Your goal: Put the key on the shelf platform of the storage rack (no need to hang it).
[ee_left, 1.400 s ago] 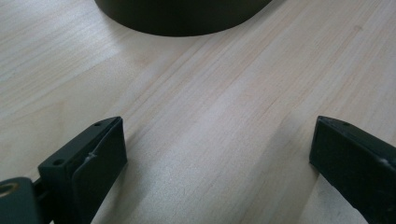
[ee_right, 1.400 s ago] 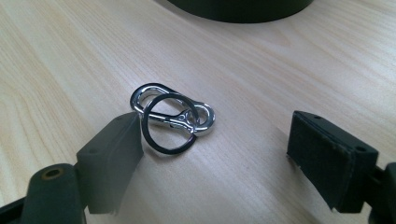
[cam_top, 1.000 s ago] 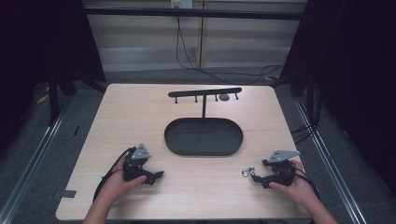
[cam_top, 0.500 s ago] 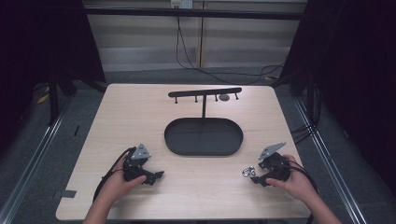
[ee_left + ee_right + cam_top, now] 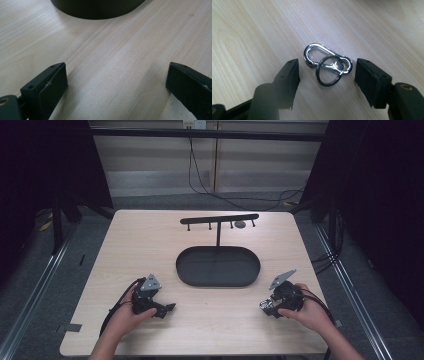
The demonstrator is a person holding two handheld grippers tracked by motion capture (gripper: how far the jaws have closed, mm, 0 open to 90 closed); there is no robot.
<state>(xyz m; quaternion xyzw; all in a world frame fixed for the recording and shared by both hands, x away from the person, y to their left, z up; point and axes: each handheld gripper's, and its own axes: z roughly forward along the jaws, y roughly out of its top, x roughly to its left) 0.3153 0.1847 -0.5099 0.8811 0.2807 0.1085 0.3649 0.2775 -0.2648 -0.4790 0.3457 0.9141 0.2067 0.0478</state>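
A silver snap clip (image 5: 334, 67) with a dark key ring (image 5: 328, 84) through it lies flat on the wooden table. My right gripper (image 5: 327, 72) reaches down over it at the table's front right (image 5: 266, 308). Its jaws have just been closing and stand on either side of the clip, with a gap left at both pads, so it is open. My left gripper (image 5: 167, 310) rests at the front left, open wide over bare wood (image 5: 116, 75), nothing between its fingers.
A black stand rises mid-table: an oval base tray (image 5: 218, 266), a thin post and a crossbar (image 5: 218, 218) with several small pegs. A small grey disc (image 5: 240, 224) lies behind the bar. The tray's edge (image 5: 97, 8) lies ahead of the left gripper.
The right gripper has slid left, tipped downward and come over the clip, with its jaws narrower than before. The left hand and gripper have stayed put.
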